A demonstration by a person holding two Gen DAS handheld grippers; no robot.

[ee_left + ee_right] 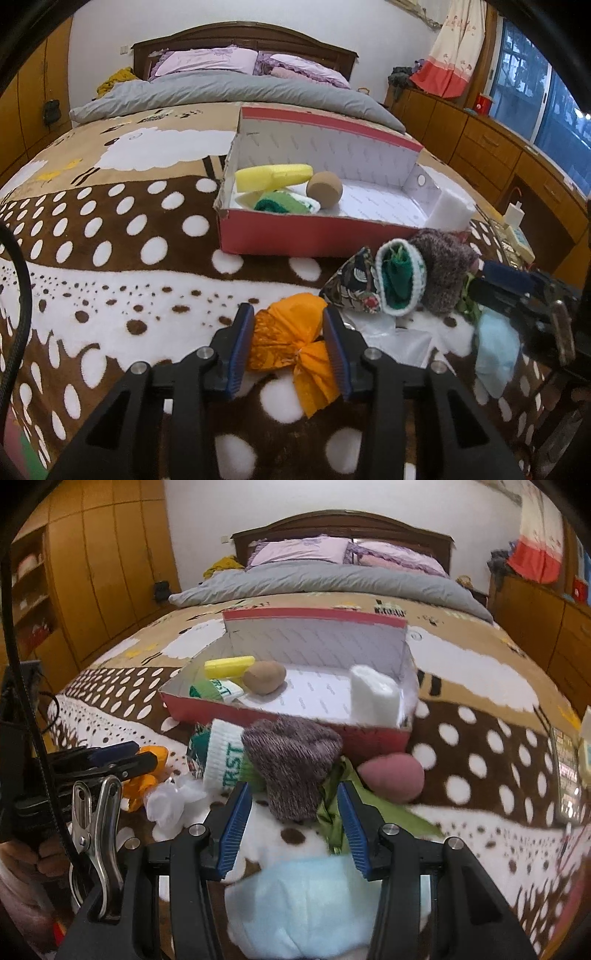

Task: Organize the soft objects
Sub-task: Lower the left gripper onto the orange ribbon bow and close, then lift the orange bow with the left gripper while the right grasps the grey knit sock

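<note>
A red shoebox (pixel 295 236) (pixel 373 734) sits open on the bed. It holds a yellow sponge (pixel 273 176), a tan ball (pixel 325 190), a green-and-white sock (pixel 284 203) and a white foam block (pixel 375 696). My left gripper (pixel 288 328) is open, its fingers on either side of an orange wrapped bundle (pixel 291 332) lying on the blanket. My right gripper (pixel 291 805) is open just before a purple-grey knit sock (pixel 291 764). A rolled green-white sock (pixel 399 280) (pixel 225 757), a patterned pouch (pixel 354 280), a pink egg sponge (pixel 393 775) and a pale blue cloth (pixel 325 904) lie nearby.
The spotted brown-and-white blanket (pixel 122 280) covers the bed, with a grey duvet (pixel 229 92) and pillows at the head. A white plastic bag (pixel 170 805) and green ribbon (pixel 332 812) lie among the pile. Wooden cabinets (pixel 491 144) line the right wall, and a wardrobe (pixel 92 565) stands at the left.
</note>
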